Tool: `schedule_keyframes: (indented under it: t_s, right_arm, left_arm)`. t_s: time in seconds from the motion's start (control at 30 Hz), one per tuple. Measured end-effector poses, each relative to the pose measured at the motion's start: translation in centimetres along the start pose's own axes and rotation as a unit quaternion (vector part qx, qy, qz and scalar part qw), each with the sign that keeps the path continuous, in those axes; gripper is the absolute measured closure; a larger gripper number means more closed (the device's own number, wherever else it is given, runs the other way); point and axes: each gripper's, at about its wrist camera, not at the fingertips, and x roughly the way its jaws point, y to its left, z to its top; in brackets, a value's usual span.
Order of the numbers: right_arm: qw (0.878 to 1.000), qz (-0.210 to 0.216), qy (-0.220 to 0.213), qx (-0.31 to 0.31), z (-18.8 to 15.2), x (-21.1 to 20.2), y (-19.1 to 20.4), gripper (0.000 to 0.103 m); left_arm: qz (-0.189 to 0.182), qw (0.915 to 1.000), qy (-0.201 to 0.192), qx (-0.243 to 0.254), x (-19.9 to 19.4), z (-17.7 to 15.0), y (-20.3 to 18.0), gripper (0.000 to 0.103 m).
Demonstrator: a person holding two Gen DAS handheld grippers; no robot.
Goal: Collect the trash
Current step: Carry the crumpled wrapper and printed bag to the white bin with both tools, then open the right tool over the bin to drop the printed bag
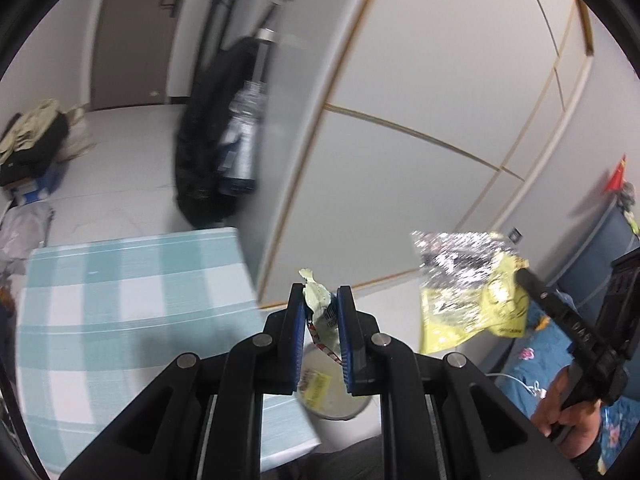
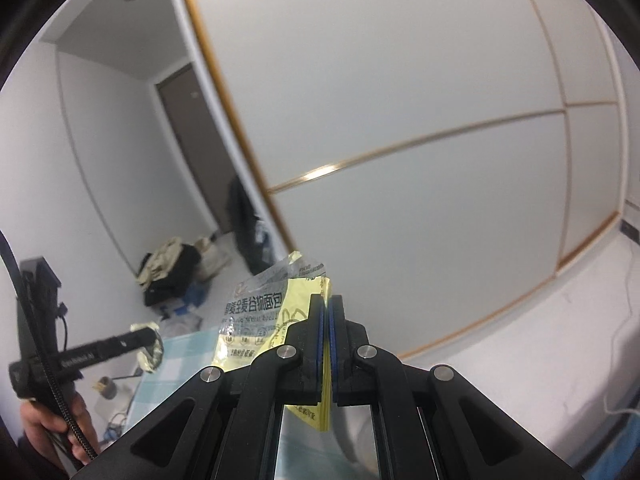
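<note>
My left claw (image 1: 321, 304) pinches a pale green wrapper (image 1: 319, 304) above the bin (image 1: 340, 400). My right claw (image 2: 325, 312) clamps the yellow bread bag (image 2: 256, 316).

Left wrist view: camera sits behind the left gripper (image 1: 321, 300), looking forward along its fingers and slightly downward, close over a checked worktop (image 1: 120, 300) at lower left. Right wrist view: camera sits behind the right gripper (image 2: 325, 312), facing forward and more upward at the white wardrobe doors (image 2: 400, 120). Both views share the wardrobe doors, the grey door (image 2: 192, 128), the clothes pile (image 2: 168, 272) and each other's gripper at frame edge.
</note>
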Motion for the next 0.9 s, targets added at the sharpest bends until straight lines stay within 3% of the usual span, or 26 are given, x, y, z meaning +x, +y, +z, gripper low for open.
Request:
schedule_keyframes:
  t_s: [0.37, 0.9]
  right_arm:
    - [0.994, -0.06, 0.083, 0.047, -4.4, 5.2, -8.2, 0.101]
    - [0.957, -0.088, 0.249, 0.116, -14.3, 15.8, -16.3, 0.098]
  left_arm:
    - [-0.049, 0.9943, 0.089, 0.033, 8.6, -1.0, -4.6, 0.092]
    - [-0.076, 0.9667, 0.243, 0.027, 21.0, -5.1, -5.4, 0.092]
